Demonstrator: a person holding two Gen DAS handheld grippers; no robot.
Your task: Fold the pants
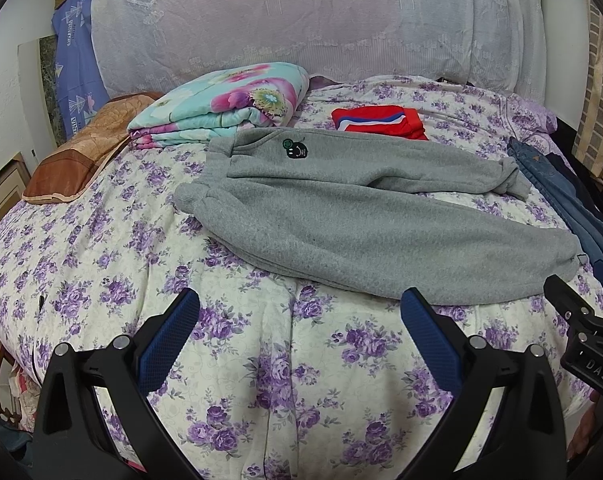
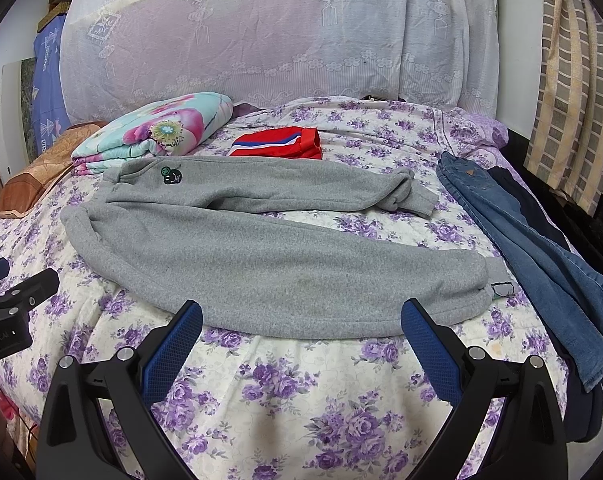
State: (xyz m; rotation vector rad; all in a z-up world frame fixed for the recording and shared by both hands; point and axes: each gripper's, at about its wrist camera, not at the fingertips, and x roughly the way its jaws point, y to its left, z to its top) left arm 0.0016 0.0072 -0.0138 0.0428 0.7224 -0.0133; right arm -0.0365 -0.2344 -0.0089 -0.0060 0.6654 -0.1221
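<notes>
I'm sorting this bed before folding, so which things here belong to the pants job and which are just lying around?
For the job: grey pants, left hand-held gripper, right hand-held gripper, both open.

Lying about: jeans, red garment, floral quilt, brown pillow.

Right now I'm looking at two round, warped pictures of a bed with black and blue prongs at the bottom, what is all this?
Each picture comes from a wide-angle camera fixed on a hand-held gripper; a person carries one in each hand. The prongs are the gripper's two fingers. One view looks out from the left gripper, the other from the right gripper. Both stand open and hold nothing, above the flowered bedspread. The black part at each picture's side edge is the other gripper.

On the bed lie grey sweatpants, spread out with the legs apart, not yet folded. Behind them sits a folded red garment and a folded floral quilt. Blue jeans lie along the right side.
</notes>
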